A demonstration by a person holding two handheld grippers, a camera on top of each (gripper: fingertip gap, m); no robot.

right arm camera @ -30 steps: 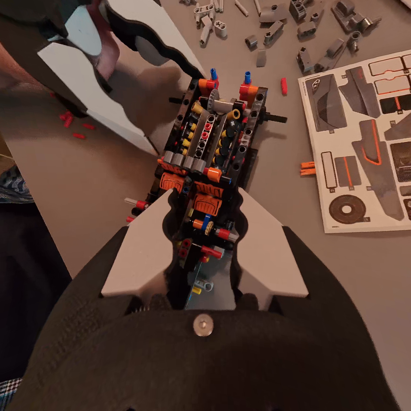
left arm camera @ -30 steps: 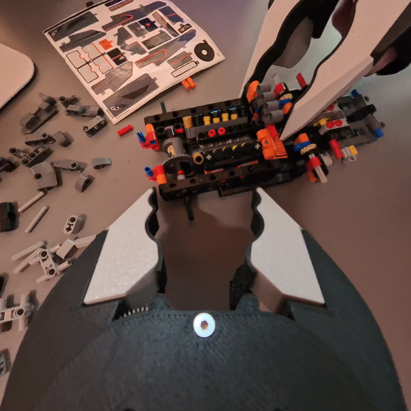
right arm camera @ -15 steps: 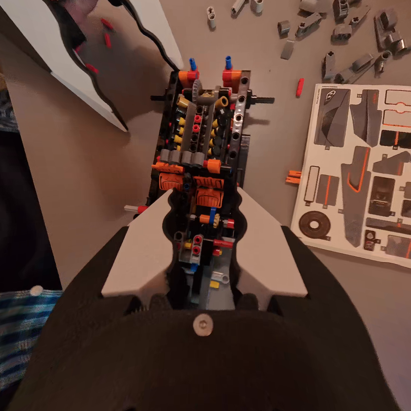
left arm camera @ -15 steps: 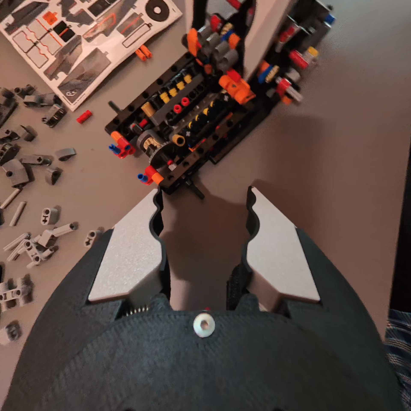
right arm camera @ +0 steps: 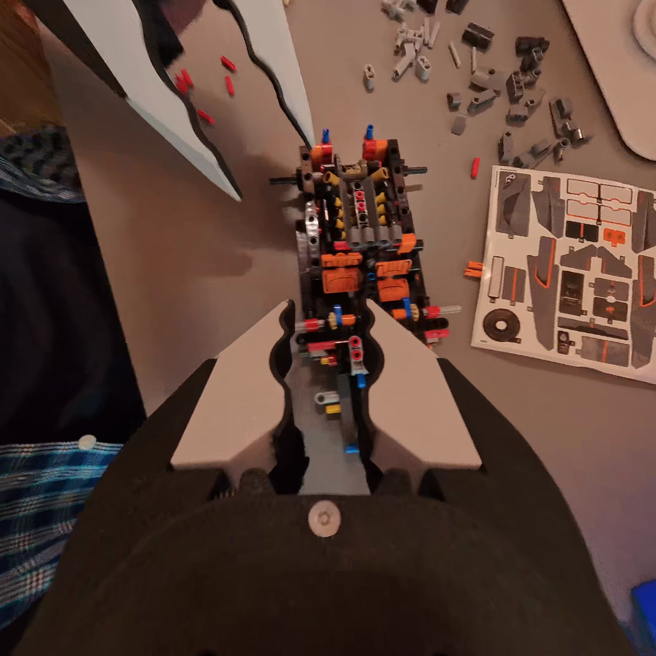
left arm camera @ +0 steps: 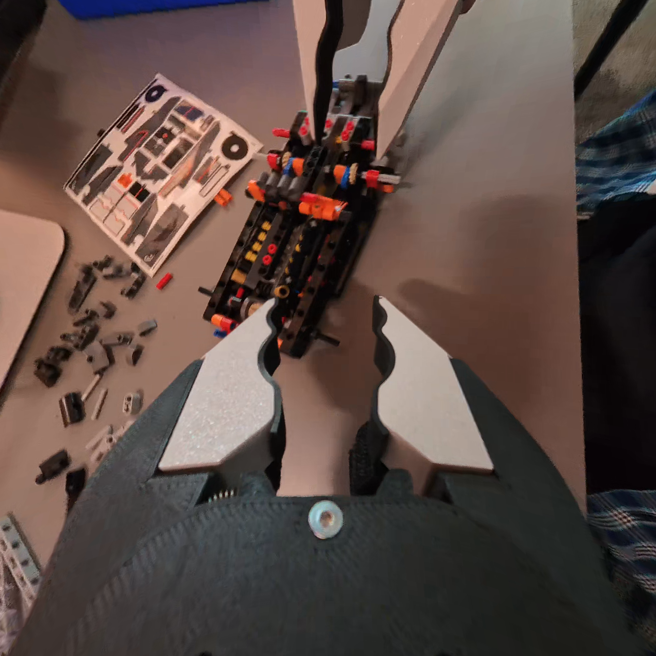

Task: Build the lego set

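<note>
The half-built lego chassis (left arm camera: 294,245), black with orange, red and yellow parts, lies on the grey table. In the right wrist view it (right arm camera: 358,227) runs away from me. My right gripper (right arm camera: 328,309) is shut on its narrow near end, with one finger on each side. That gripper also shows at the top of the left wrist view (left arm camera: 351,92). My left gripper (left arm camera: 324,305) is open and empty at the chassis's opposite end. Its left fingertip (left arm camera: 269,309) overlaps that end's corner. In the right wrist view it (right arm camera: 273,170) hangs at the upper left beside the far corner.
A sticker sheet (left arm camera: 163,170) (right arm camera: 568,269) lies beside the chassis, with an orange pin (right arm camera: 474,268) at its edge. Loose grey parts (left arm camera: 88,340) (right arm camera: 514,88) and red pins (right arm camera: 198,88) are scattered about. A pale board (left arm camera: 25,284) and the table edge (left arm camera: 575,248) are close. The gap from one gripper's tips to the other's is roughly 9 cm.
The chassis has turned on the table in the right gripper's hold. My left gripper has swung from the chassis's long side round to its end. It stays open.
</note>
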